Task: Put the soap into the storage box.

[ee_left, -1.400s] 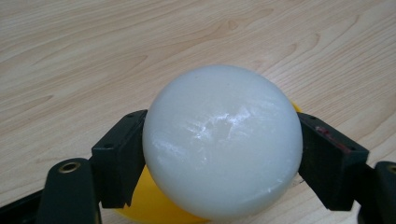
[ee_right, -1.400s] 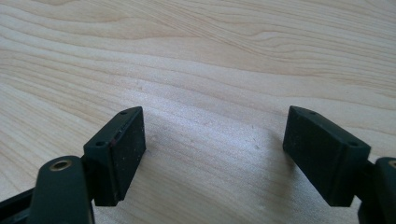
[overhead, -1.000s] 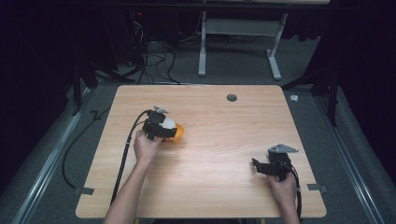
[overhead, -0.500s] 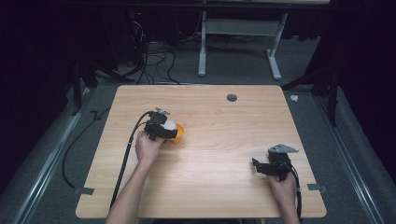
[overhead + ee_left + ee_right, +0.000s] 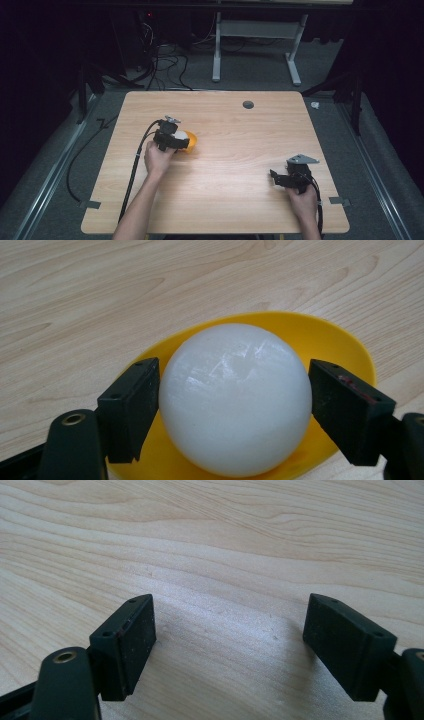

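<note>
Left tongs (image 5: 235, 405) bracket the white ball (image 5: 235, 400) at three and nine o'clock, apparently touching; smooth, hard, likely slippery. Right tongs (image 5: 227, 645) gape empty.

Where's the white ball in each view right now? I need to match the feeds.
High view: white ball left of centre on the table, at the left hand-held gripper, in the yellow bowl.
Left gripper view: ball centre frame, between the jaws, in the bowl.
Right gripper view: not in it.
Shared landmark: the wooden table.
</note>
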`<state>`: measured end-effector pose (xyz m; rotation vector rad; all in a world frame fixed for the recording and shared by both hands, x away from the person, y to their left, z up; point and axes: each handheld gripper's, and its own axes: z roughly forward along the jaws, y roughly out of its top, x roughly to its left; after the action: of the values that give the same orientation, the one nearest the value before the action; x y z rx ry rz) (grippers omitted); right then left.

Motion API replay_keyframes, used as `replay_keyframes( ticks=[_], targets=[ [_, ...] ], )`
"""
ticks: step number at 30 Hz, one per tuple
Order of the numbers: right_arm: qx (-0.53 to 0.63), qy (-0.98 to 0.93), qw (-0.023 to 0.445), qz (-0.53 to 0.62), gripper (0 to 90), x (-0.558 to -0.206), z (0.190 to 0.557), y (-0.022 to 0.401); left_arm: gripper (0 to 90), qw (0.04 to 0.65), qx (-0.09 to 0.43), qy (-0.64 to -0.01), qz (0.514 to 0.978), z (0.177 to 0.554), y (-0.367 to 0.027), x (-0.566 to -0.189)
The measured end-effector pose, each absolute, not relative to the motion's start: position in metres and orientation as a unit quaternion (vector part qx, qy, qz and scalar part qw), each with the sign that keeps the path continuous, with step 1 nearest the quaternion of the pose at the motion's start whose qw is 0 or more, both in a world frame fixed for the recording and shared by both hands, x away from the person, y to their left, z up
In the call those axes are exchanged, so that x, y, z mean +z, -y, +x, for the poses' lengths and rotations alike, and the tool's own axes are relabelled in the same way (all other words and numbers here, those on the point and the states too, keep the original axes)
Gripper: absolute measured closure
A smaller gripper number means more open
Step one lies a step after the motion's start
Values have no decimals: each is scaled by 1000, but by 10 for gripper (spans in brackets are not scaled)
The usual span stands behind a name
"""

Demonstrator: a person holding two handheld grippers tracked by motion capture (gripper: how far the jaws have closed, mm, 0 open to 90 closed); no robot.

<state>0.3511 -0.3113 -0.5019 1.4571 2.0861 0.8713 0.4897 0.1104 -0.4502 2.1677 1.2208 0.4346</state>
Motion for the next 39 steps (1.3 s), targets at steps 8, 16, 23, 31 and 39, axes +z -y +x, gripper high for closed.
replay_keyframes(
  ticks=[8,16,23,31,39],
  targets=[
    [316,-756,224,528,220,-502,351,311,230,324,166,-463,808,487,-116,-441],
    [316,-756,224,528,220,-502,351,311,204,333,170,-460,805,483,-120,-435],
    [315,-756,225,527,220,-502,351,311,203,347,172,-459,800,478,-125,-427],
    [315,-756,225,528,220,-502,351,311,204,354,175,-455,798,471,-130,-423],
    [315,-756,225,528,219,-502,351,311,203,367,177,-456,791,463,-137,-417]
  ],
)
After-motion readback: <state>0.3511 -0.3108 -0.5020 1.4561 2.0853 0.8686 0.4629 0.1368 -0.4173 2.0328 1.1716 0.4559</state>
